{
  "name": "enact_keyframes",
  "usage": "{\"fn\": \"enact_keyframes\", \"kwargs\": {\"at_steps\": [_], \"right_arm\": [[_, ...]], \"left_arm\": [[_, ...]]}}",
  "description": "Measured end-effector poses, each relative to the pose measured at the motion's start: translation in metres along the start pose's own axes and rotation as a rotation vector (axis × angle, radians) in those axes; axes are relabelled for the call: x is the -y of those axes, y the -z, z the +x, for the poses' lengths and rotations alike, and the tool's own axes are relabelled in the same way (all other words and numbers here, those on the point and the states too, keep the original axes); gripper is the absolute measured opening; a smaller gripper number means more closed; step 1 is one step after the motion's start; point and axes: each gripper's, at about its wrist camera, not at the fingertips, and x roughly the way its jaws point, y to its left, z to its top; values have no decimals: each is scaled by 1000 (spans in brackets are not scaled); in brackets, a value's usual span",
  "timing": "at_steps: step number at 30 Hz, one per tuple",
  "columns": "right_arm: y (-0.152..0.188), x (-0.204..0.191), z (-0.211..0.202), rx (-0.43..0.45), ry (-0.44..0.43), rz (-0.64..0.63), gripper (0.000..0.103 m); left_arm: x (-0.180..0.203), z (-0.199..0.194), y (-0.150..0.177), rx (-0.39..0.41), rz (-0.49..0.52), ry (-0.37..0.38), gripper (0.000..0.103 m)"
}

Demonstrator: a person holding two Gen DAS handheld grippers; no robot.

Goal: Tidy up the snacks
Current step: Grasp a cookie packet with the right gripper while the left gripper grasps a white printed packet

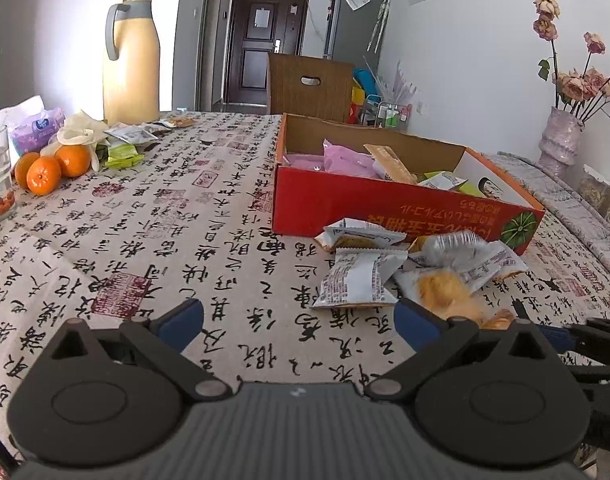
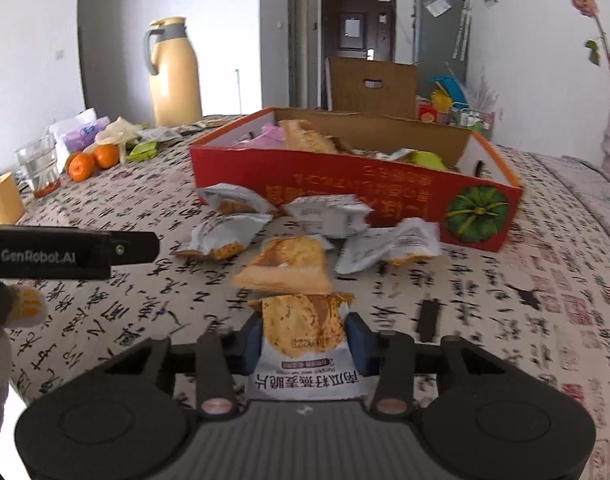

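Blue-padded right gripper (image 2: 303, 340) clamps a snack packet (image 2: 301, 336) (right-wrist view only); left gripper (image 1: 299, 316) gapes empty.

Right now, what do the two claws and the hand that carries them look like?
Each claw, left and right, has a ribbed grey body, two round black hinge housings, black link bars with metal pins, and blue finger pads. The left claw's side reads "GenRobot.AI" in pale letters. A hand beneath it wears a white glove with orange-yellow marks.

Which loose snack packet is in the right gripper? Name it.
The packet with the oat-crisp picture, between the right gripper's blue pads; the other packets lie free before the red box.
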Motion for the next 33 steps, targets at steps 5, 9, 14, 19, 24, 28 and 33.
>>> {"fn": "enact_keyframes", "kwargs": {"at_steps": [5,9,14,19,24,28,33], "right_arm": [[2,21,-12,37,43,43,43],[1,41,-17,67,83,84,43],[1,60,-18,82,115,123,43],[2,75,-16,93,136,155,43],[4,88,-15,94,153,183,43],[6,95,-12,90,160,199,43],[7,99,-7,83,154,208,43]], "left_arm": [[5,7,-6,-14,-4,2,103],[11,15,-13,-29,-4,-3,103],[20,28,-23,-49,9,-4,103],[37,42,-28,-60,60,-13,103],[49,59,-29,-94,87,-40,98],[50,70,-29,-129,83,-53,86],[49,79,-26,-157,76,-60,83]]}}
